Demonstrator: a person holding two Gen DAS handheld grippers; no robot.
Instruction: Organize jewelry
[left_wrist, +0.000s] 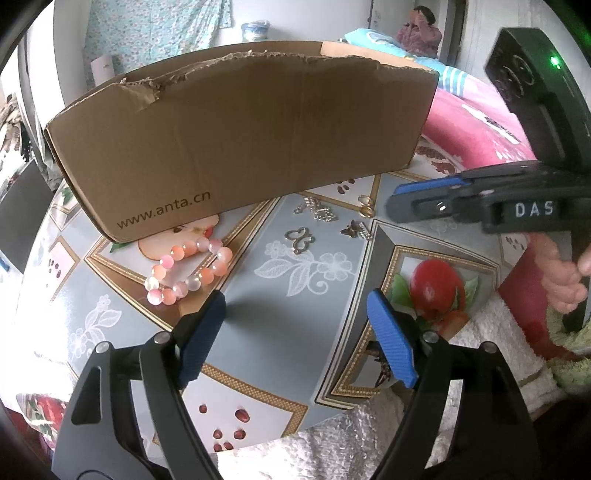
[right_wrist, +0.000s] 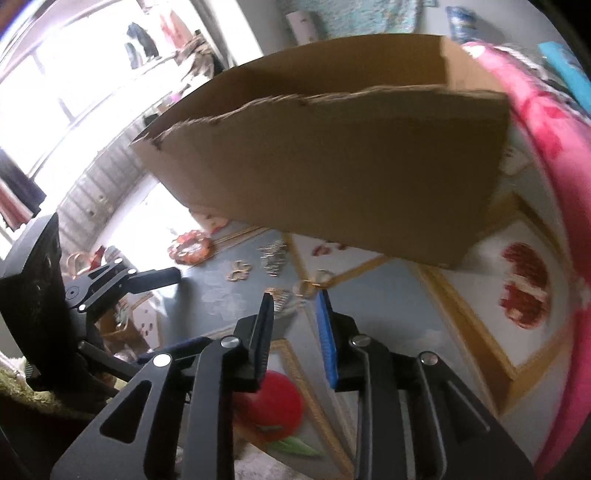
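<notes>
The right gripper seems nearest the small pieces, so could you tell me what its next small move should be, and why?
Probably ease the right gripper forward and down over the gold rings: its jaws stand apart and empty, and the rings lie loose just ahead, outside the cardboard box.

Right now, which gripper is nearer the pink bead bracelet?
Left. The left gripper hovers open just beside the pink bead bracelet; the right gripper sits farther off, near the gold rings.

Home bedroom: pink bedding (left_wrist: 476, 122), floral tablecloth (left_wrist: 295, 266), hanging clothes (left_wrist: 155, 26)

box (left_wrist: 240, 136) interior hidden, small charms (right_wrist: 273, 254) perhaps blurred
</notes>
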